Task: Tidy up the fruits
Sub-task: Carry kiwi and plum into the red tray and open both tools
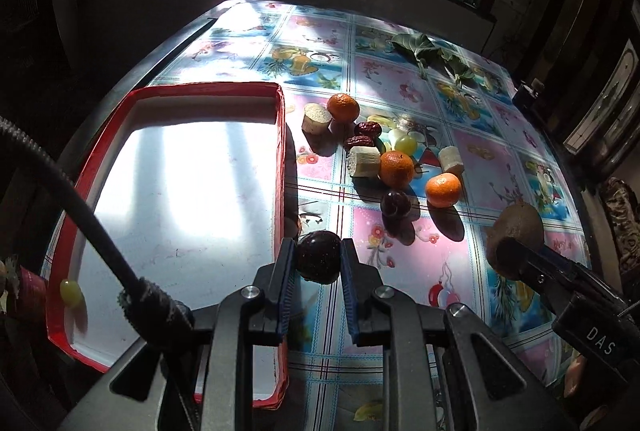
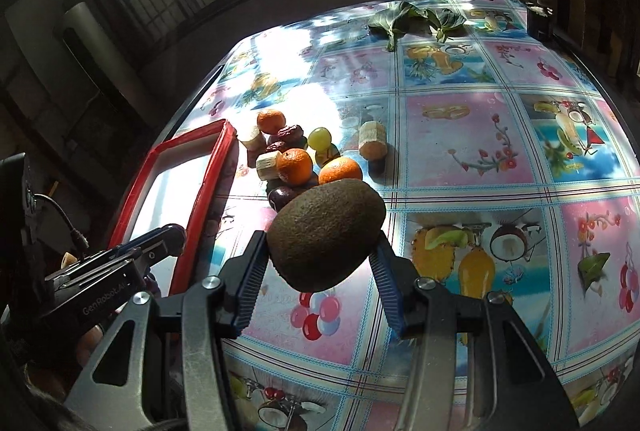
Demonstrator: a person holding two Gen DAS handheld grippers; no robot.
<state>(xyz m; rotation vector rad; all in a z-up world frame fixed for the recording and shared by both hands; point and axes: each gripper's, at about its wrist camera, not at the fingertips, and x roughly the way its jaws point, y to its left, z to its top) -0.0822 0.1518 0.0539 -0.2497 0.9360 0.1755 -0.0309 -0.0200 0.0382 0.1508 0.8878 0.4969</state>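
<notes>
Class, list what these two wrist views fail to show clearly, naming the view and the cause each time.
- Left wrist view: the underside of the dark plum, covered by the left gripper.
- Right wrist view: the dark fruit behind the kiwi, mostly blocked by it.
- Right wrist view: the red tray, its near end hidden by the other gripper.

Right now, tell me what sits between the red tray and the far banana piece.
In the right wrist view, between red tray and banana piece: the fruit pile, mandarins, dates, a grape.

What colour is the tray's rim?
Red, around a white base; the tray shows best in the left wrist view.
</notes>
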